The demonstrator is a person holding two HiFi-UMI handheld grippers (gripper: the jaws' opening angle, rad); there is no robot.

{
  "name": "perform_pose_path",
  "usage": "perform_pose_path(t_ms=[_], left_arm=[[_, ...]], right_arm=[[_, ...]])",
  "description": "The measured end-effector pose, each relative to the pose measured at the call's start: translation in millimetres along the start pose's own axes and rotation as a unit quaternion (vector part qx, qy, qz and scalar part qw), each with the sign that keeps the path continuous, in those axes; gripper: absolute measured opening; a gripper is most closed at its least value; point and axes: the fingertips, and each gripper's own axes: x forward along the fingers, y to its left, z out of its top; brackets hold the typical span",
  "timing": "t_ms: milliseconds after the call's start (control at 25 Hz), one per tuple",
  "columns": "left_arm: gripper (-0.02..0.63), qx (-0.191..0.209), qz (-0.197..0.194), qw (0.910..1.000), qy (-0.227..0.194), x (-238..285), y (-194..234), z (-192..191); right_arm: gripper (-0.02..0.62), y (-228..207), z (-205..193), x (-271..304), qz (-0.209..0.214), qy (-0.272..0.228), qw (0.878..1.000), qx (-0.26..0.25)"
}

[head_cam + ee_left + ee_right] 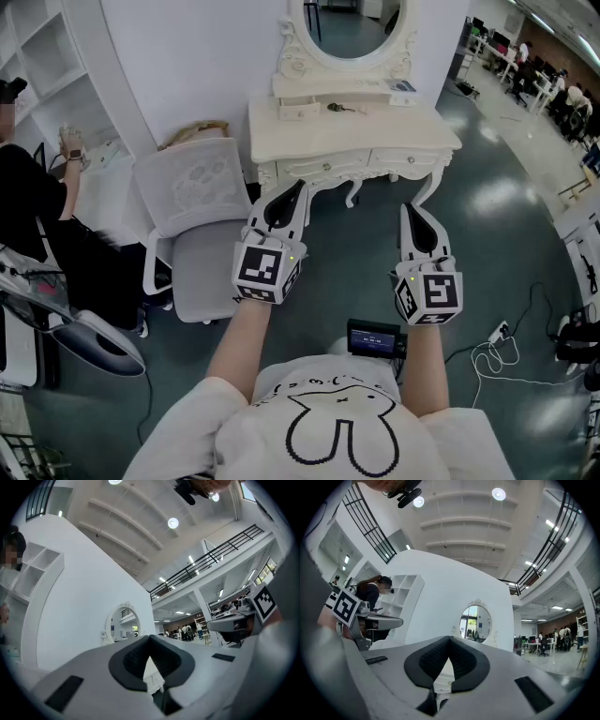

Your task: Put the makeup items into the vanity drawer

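At the far left, at 9 o'clock, a person in black (28, 216) stands by white shelves (47, 56). Next is a grey-white chair (192, 225), just beside the left end of the vanity (412, 141).

The left tool (298, 187) is held up in the air, at 3 o'clock from the chair. Its two jaws are pressed together at the tips, and nothing is between them. It points to 12 o'clock, at the vanity.

The vanity is white, with a round mirror (352, 23) at the back. The makeup items (343, 107) are small and dark. They lie on the tabletop (309, 136) below the mirror, at 12 o'clock from both tools and well apart from them. They are too small to tell what each one is. The front drawers (323, 167) look shut.

A small screen (375, 337) sits low, between the person's arms.

The right tool (406, 208) is in the air too, near the vanity's right leg. Its jaws are also closed tight, with nothing in them.

At 4 o'clock a white cord (497, 356) lies on the floor (506, 234).
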Motion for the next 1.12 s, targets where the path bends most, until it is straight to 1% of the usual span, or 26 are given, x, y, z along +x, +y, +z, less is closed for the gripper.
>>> perform_pose_path(t_ms=[320,560,760,920,1120], left_arm=[[0.005,-0.005,-0.002,1.0,-0.001,7,7,-2],[0.005,-0.008,-0.002,1.0,0.001,31,8,-9],[0.005,-0.009,0.013,0.9999,0.006,66,12,-20],[0.005,-0.001,0.013,0.9998,0.015,104,13,-34],[0.005,-0.003,0.036,0.9991,0.021,155,22,-42]], right_arm=[[0.021,0,-3,10,0.0,0.005,1.0,-0.002],[0.02,-16,-9,27,0.005,0.005,1.0,-0.001],[0.021,-39,-25,53,0.025,0.008,1.0,0.002],[0.02,-65,-40,83,0.038,0.009,0.999,0.008],[0.021,-99,-53,126,0.064,0.011,0.998,0.009]])
